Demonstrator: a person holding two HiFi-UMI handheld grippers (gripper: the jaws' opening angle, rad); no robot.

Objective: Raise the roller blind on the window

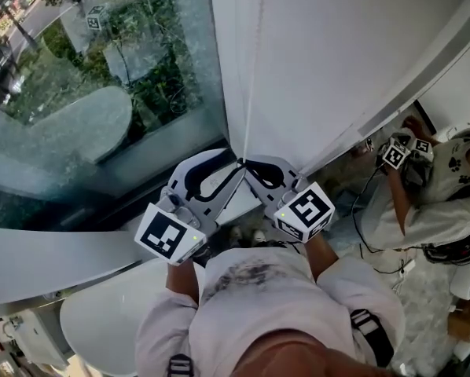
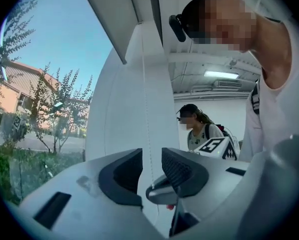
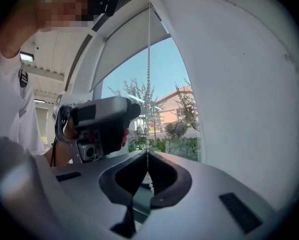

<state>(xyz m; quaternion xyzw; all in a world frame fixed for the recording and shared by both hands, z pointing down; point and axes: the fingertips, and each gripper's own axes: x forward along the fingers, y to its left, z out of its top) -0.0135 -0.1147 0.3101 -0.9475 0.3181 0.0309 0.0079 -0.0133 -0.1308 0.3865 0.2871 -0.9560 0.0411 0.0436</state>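
A white bead chain [image 1: 255, 45] hangs down beside the window glass [image 1: 86, 93]. Both grippers meet on it in front of my chest. My left gripper [image 1: 233, 163] is open, and in the left gripper view [image 2: 151, 156] the chain [image 2: 146, 109] runs free between its pads. My right gripper [image 1: 247, 166] is shut on the chain, whose beads [image 3: 149, 74] go straight up from its closed fingertips [image 3: 147, 153]. The roller blind [image 3: 129, 41] covers only the top of the window in the right gripper view. The left gripper's body [image 3: 99, 121] shows just left of the chain.
A broad white pillar [image 1: 353, 45] stands right of the chain. A white sill [image 1: 54, 265] runs below the glass. Another person [image 1: 424, 203] with marker-cube grippers [image 1: 396, 154] stands close on the right, also seen in the left gripper view [image 2: 199, 129]. Trees and buildings lie outside.
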